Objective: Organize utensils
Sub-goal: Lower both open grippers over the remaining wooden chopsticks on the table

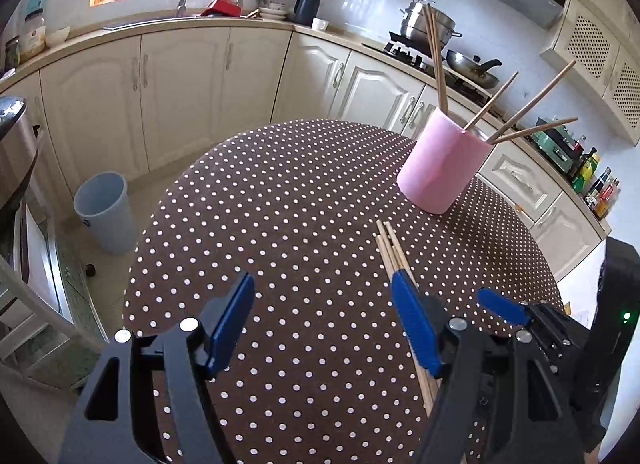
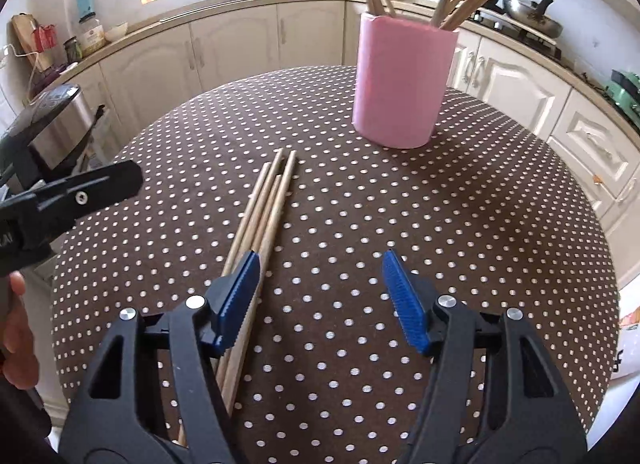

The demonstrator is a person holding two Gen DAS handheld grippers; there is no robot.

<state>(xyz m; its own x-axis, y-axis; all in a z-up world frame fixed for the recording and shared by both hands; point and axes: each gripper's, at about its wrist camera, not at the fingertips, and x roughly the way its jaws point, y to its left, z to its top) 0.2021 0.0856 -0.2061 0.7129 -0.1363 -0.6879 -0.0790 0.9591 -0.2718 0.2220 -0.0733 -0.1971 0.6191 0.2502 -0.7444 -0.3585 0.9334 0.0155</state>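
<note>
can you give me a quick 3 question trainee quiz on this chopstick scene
1. True or false: the pink cup lies on its side.
2. Where are the loose chopsticks? A) flat on the dotted table B) in the bin C) held in a gripper
3. Fill in: both the left gripper and the right gripper have ____ jaws.

Key: 1 false, it stands upright with chopsticks in it. 2 A. 3 open.

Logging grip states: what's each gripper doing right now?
Left gripper: open, holding nothing.
Right gripper: open, holding nothing; chopsticks beside its left finger.
</note>
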